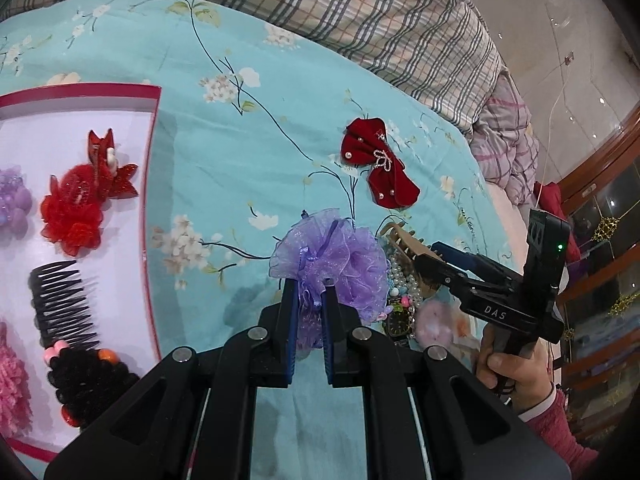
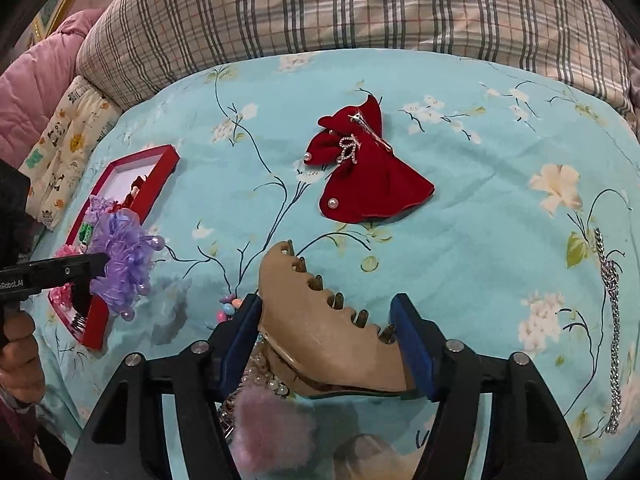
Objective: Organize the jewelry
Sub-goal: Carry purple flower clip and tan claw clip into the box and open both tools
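Observation:
My left gripper [image 1: 311,286] is shut on a purple organza hair flower [image 1: 332,258] and holds it above the blue floral bedspread; the flower also shows in the right wrist view [image 2: 122,258]. My right gripper [image 2: 326,308] is shut on a beige claw hair clip [image 2: 320,328], seen in the left wrist view too [image 1: 404,240]. A red-rimmed white tray [image 1: 154,200] at the left holds a red flower clip [image 1: 80,200], a black comb [image 1: 64,304] and other hair pieces. A red velvet bow [image 1: 378,162] lies on the bed, also in the right wrist view [image 2: 360,168].
A heap of pearl beads, a watch and a pink fluffy piece [image 1: 408,304] lies under the right gripper. A silver chain [image 2: 612,320] lies at the right. A plaid quilt [image 2: 360,8] runs along the far side. A wooden cabinet [image 1: 600,260] stands at the right.

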Tool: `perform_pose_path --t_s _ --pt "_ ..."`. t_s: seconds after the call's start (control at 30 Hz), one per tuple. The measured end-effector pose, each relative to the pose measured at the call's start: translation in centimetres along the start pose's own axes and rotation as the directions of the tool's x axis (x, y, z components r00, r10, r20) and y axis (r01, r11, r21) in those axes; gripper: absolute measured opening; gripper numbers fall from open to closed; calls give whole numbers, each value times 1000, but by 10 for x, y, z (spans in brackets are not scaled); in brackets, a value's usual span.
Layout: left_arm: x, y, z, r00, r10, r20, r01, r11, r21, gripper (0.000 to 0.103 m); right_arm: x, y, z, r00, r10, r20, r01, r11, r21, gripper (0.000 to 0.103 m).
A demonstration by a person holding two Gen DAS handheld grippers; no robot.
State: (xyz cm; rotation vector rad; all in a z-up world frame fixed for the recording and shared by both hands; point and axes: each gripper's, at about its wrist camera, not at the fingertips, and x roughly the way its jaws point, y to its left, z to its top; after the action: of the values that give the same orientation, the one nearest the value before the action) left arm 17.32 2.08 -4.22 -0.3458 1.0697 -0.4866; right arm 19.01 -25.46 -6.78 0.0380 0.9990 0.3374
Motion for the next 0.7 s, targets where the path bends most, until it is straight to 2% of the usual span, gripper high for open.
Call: perform_pose_path --t_s 0.3,0.47,0.7 --pt "-30 11 0 998 17 54 -16 1000 -11 8 -28 13 3 997 43 67 -47 997 53 66" --pt "-52 23 -2 995 38 94 -36 999 -32 8 -38 40 9 991 83 101 -88 995 44 66" --pt "-85 52 -11 987 81 138 -70 994 -81 8 -31 92 12 982 156 104 -157 988 1 66"
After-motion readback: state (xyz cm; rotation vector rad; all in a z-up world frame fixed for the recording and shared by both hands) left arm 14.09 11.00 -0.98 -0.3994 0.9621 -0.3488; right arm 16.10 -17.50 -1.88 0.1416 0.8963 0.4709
